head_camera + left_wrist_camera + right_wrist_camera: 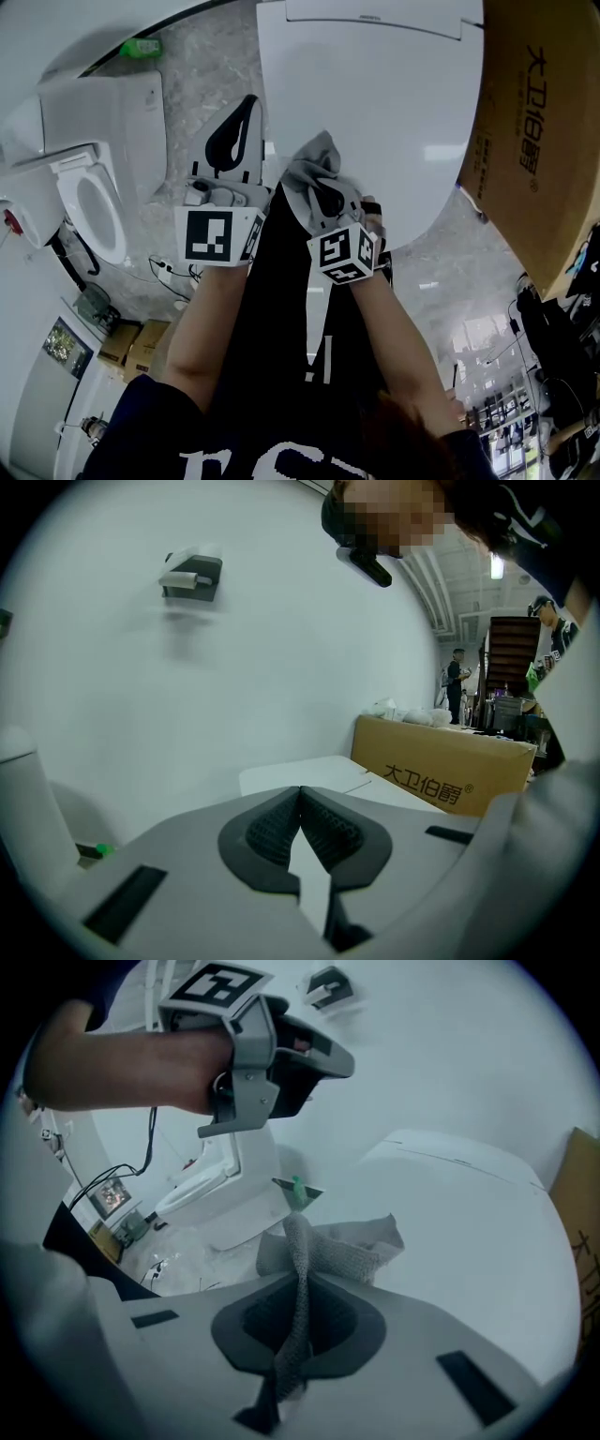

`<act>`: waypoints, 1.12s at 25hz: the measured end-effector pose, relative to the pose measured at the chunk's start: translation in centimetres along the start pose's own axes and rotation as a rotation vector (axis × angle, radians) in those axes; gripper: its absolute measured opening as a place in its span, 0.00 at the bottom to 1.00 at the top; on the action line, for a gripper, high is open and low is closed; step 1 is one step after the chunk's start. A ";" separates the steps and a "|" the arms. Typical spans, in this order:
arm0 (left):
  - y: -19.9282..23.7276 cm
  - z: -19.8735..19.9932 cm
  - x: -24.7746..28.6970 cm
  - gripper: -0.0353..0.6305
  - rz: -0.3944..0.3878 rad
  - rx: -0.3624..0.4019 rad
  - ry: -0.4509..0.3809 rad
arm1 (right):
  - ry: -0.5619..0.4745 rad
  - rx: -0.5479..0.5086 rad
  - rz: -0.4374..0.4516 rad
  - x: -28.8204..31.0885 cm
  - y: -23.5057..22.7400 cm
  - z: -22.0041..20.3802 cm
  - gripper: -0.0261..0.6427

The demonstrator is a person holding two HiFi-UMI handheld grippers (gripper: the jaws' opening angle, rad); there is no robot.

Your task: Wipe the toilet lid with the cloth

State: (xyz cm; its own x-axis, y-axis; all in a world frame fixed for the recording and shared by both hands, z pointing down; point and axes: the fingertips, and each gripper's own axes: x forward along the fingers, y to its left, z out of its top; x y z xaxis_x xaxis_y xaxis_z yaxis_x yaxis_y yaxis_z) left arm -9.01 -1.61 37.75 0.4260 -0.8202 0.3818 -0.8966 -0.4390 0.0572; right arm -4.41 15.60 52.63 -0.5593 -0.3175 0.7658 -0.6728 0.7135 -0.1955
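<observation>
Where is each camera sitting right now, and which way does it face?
Head view: on the person's head, facing steeply down at the toilet lid; shows both forearms, left gripper, right gripper.
Left gripper view: on the left gripper, facing along its shut fingers toward the wall and cardboard box.
Right gripper view: on the right gripper, facing over the pinched cloth, across the lid.
Shared: all show the lid.

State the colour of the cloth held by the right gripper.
Grey, with a fine mesh-like weave; the cloth shows best in the right gripper view.
</observation>
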 end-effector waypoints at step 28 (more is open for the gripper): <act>-0.2 -0.1 0.2 0.08 -0.021 0.031 0.016 | 0.050 -0.001 -0.240 -9.4 -11.9 -8.4 0.08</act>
State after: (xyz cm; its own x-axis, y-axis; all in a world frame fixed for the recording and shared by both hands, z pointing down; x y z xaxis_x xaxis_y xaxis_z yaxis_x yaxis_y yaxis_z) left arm -8.70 -1.68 37.89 0.4421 -0.8051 0.3954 -0.8834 -0.4673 0.0362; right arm 12.91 15.38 52.94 -0.3587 -0.4472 0.8194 -0.7832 0.6217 -0.0035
